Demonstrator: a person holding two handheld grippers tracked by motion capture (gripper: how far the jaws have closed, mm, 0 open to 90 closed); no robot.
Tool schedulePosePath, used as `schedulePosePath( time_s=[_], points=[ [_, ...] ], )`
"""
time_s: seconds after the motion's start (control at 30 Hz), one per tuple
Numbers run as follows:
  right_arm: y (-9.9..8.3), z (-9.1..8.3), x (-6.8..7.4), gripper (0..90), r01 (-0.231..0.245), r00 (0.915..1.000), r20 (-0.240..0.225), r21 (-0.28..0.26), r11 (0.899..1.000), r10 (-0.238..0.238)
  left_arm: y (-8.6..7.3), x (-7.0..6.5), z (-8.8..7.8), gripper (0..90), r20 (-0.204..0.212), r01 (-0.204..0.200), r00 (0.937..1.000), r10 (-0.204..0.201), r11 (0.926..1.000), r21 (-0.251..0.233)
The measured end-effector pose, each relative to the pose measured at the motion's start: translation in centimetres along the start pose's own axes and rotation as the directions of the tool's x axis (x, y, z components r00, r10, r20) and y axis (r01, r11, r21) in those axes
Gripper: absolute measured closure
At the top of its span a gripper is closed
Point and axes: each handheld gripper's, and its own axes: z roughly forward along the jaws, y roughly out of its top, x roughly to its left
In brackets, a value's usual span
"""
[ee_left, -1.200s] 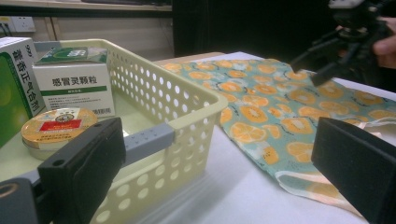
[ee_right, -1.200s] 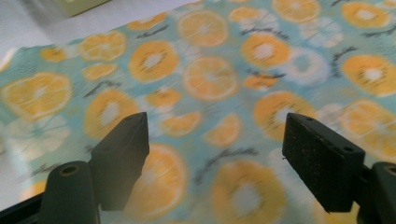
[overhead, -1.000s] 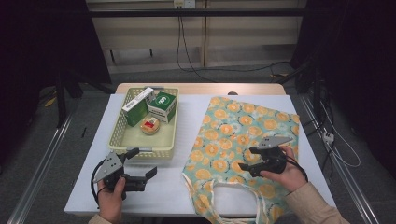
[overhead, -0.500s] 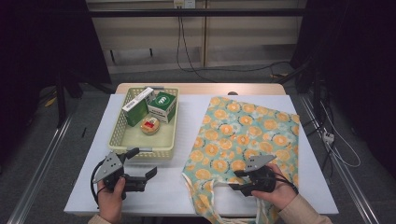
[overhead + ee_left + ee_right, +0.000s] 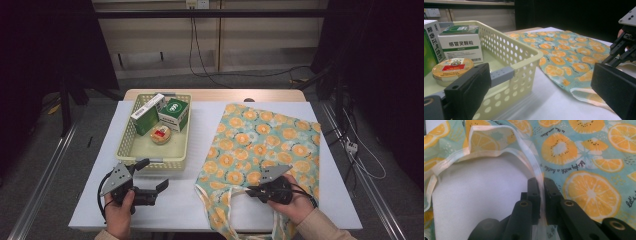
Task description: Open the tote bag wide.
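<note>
**Eng A:** High view check, biggest first. White table (image 5: 205,125) carries your fruit-print tote bag (image 5: 260,145), lying flat on its right half, mouth and handles toward you at the near edge. Confirm?

**Eng B:** Confirmed. Left half: yellow basket (image 5: 129,150) with two green-and-white boxes (image 5: 174,112) at the far end and a small round tin (image 5: 160,135) just in front of them.

**Eng A:** Your right gripper (image 5: 256,190)?

**Eng B:** Sits at the bag's near end. Jaws have just been closing; in the right gripper view they're clamped on the bag's pale handle strap (image 5: 534,167), which runs straight up between the pads. So you're gripping the strap.

**Eng A:** Left gripper (image 5: 155,175)?

**Eng B:** You hold it just off the basket's near rim, jaws spread wide, nothing between them. Left gripper view looks past the basket corner toward the bag.
</note>
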Motion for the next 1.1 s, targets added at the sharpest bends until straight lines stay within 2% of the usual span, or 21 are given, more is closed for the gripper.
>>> schedulePosePath(
  time_s=[0.17, 0.27, 0.4, 0.5, 0.73, 0.83, 0.97, 1.1],
  points=[
    [0.5, 0.6, -0.7, 88.4, -0.019, 0.9997, 0.013, -0.016, 1.000, 0.019, 0.0, 0.0, 0.0, 2.6, 0.000, 0.001, 1.0000, -0.001, 1.0000, 0.003],
    [1.0, 0.9, -1.4, 89.1, -0.015, 0.9993, 0.033, -0.013, 1.000, 0.015, 0.0, 0.0, 0.0, 2.6, -0.004, -0.001, 1.0000, 0.001, 1.0000, -0.001],
    [1.5, 1.3, -2.5, 89.3, -0.043, 0.9982, 0.041, -0.016, 0.999, 0.044, 0.0, -0.1, -0.2, 2.6, -0.007, 0.010, 0.9999, -0.010, 0.9999, -0.004],
    [1.7, 1.5, -3.5, 89.3, -0.059, 0.9960, 0.066, -0.019, 0.998, 0.060, 0.0, -0.1, -0.2, 2.6, -0.007, 0.001, 1.0000, -0.001, 1.0000, -0.002],
    [2.2, 1.7, -6.7, 89.4, -0.126, 0.9819, 0.137, -0.047, 0.991, 0.131, 0.0, -0.1, -0.3, 2.6, -0.011, 0.003, 0.9999, -0.004, 1.0000, -0.005],
    [2.5, 1.9, -7.8, 89.4, -0.173, 0.9750, 0.132, -0.054, 0.983, 0.179, 0.0, 0.0, -0.3, 2.6, -0.011, 0.008, 0.9999, -0.008, 1.0000, -0.001],
    [3.3, 2.6, -7.8, 89.4, -0.169, 0.9745, 0.140, -0.058, 0.984, 0.176, 0.0, 0.1, -0.3, 2.6, -0.011, 0.003, 0.9999, -0.003, 1.0000, -0.001],
    [4.3, 3.4, -7.5, 89.3, -0.176, 0.9761, 0.116, -0.069, 0.982, 0.184, 0.0, 0.0, -0.4, 2.6, -0.014, 0.013, 0.9998, -0.013, 0.9999, -0.007]
  ],
)
